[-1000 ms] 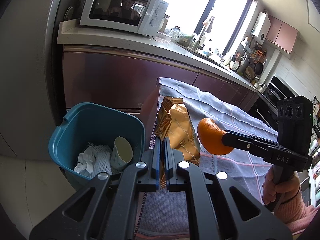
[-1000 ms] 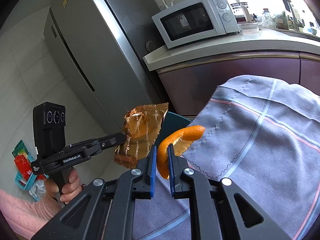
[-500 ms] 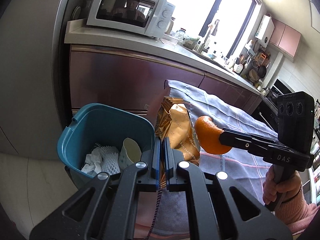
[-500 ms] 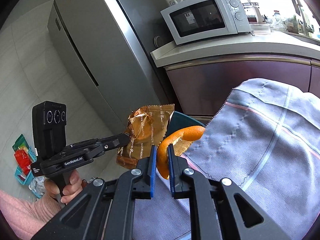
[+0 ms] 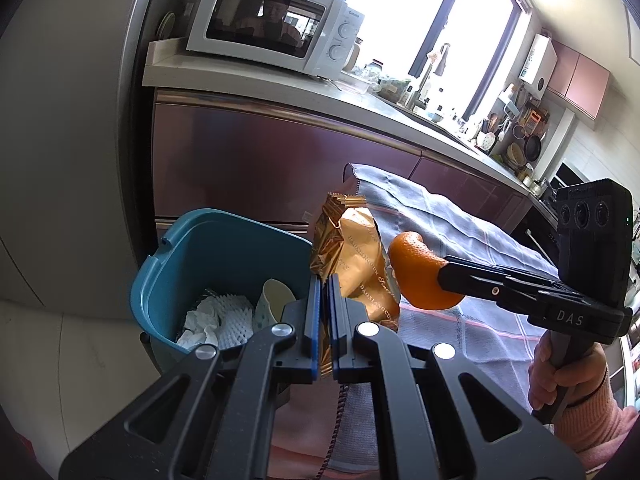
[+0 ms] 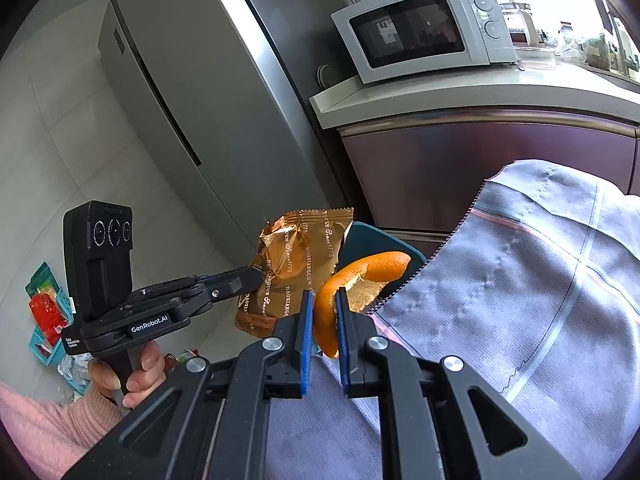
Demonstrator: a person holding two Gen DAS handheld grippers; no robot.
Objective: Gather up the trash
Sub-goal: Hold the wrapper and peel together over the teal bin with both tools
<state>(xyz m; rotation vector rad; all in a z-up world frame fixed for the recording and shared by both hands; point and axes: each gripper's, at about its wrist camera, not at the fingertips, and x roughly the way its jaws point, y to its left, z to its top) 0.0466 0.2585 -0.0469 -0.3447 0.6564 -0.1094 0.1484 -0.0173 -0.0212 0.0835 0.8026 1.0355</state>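
My left gripper (image 5: 325, 280) is shut on the lower edge of a crinkled gold snack wrapper (image 5: 352, 256), which stands up just right of the blue bin (image 5: 188, 240). The bin holds white crumpled tissue (image 5: 208, 320), foam netting and a pale paper cup (image 5: 276, 300). My right gripper (image 6: 322, 298) is shut on a curved piece of orange peel (image 6: 360, 270); in the left wrist view that orange peel (image 5: 420, 276) hangs beside the wrapper, over the table's edge. In the right wrist view the wrapper (image 6: 296, 264) hides most of the bin (image 6: 376, 240).
A grey checked cloth (image 6: 520, 280) covers the table to the right of the bin. Behind stand a steel fridge (image 6: 192, 100), maroon cabinets (image 5: 260, 168) and a counter with a white microwave (image 5: 272, 28). Coloured baskets (image 6: 44, 312) sit on the floor at far left.
Both grippers have drifted left toward the bin with their loads still held; the bin now sits closer to the middle of the left wrist view. Neither grip has changed.
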